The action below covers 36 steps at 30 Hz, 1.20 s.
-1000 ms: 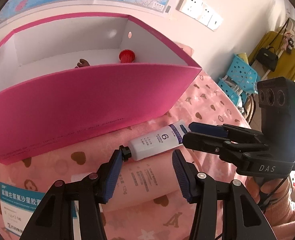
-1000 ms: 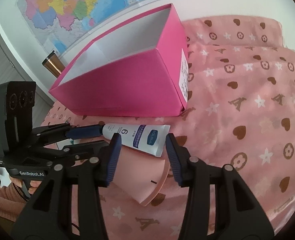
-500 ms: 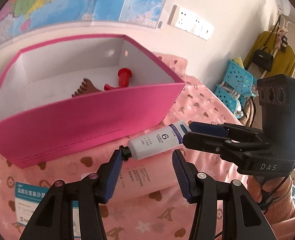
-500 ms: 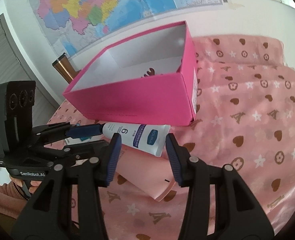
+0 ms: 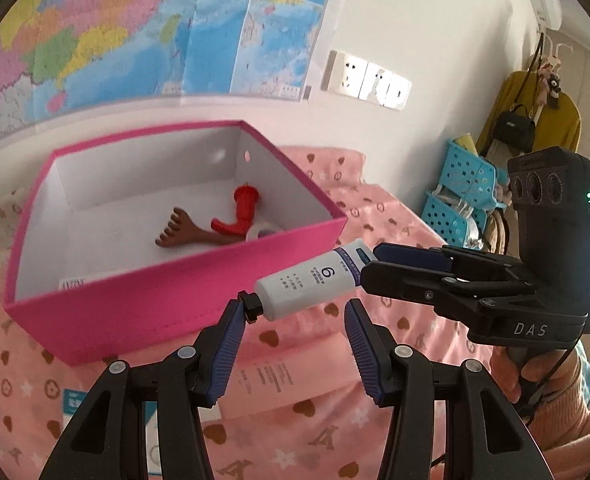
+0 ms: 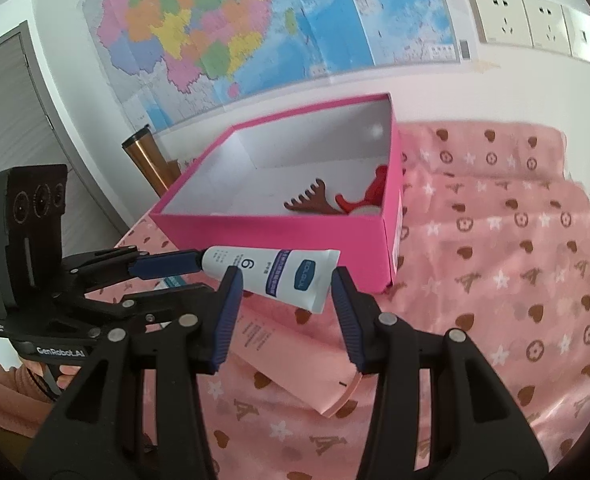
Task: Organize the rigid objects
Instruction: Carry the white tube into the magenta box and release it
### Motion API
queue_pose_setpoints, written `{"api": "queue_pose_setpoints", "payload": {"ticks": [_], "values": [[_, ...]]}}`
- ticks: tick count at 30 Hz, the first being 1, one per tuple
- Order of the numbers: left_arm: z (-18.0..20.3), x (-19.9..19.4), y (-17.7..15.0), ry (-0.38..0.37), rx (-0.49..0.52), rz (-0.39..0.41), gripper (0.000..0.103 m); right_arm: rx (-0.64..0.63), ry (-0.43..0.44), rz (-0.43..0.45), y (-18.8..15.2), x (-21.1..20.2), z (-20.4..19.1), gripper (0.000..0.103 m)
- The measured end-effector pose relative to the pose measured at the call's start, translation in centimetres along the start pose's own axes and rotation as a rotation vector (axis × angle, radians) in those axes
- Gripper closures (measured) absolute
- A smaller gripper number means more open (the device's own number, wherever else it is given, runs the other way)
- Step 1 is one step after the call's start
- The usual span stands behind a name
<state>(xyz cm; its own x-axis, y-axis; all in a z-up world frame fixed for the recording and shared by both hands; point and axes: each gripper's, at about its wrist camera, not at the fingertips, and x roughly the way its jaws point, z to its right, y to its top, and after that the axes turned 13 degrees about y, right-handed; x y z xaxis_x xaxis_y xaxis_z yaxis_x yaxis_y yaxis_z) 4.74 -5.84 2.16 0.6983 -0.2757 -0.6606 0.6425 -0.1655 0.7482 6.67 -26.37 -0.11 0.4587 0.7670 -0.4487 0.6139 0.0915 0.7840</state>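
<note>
A coloured map [image 6: 255,28] covers the wall across the upper left of the right wrist view, with white wall sockets [image 6: 535,24] at its upper right. A copper-coloured tumbler [image 6: 145,160] stands at mid left. In the left wrist view, blue perforated baskets [image 5: 459,196] sit at right, below a yellow garment [image 5: 535,112] and black handbag [image 5: 513,128].

I'm holding the white cream tube [image 5: 313,284] in the air just before the open pink cardboard box [image 5: 167,304], my right gripper [image 5: 369,262] at its crimped end. Inside the box a brown wooden comb [image 5: 183,236] is lying beside a red plastic toy [image 5: 241,210].
</note>
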Motion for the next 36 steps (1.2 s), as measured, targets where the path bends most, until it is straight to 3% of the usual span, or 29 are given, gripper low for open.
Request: {"api": "queue_pose_setpoints", "payload": {"ticks": [19, 36], "values": [[-1.1, -0.3, 3.2, 0.045, 0.010, 0.069, 0.051, -0.061, 0.007, 0.053, 4.2, 0.6, -0.4, 0.054], [-2.2, 3.0, 4.3, 0.091, 0.013, 0.017, 0.051, -0.031, -0.008, 0.016, 6.0, 3.6, 1.9, 0.054]]}}
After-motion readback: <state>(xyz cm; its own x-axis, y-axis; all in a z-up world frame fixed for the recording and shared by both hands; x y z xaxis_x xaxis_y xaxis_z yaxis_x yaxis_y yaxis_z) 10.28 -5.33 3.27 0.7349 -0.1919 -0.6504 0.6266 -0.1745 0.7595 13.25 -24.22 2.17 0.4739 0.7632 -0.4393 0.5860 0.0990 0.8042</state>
